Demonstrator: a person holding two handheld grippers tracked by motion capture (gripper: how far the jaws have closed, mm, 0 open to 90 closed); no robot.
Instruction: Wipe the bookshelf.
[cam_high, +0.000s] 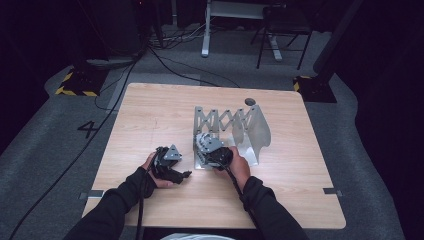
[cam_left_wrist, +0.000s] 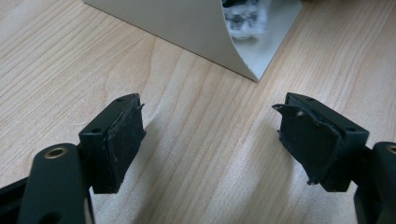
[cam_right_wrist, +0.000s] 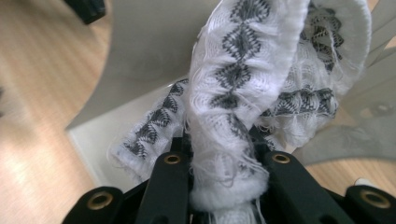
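A white sock (cam_right_wrist: 243, 84) with a black zigzag pattern sits pinched tight in your right gripper (cam_right_wrist: 229, 163), at the near end of the metal rack (cam_high: 250, 130). Draw it along the rack gently. Your left gripper (cam_left_wrist: 210, 140), jaws wide and empty, rests beside the rack.

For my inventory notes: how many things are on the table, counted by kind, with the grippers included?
Grippers: 2, left gripper with jaws open, right gripper with jaws shut on the cloth
Grey metal rack: 1
White cloth with black pattern: 1
Total: 4
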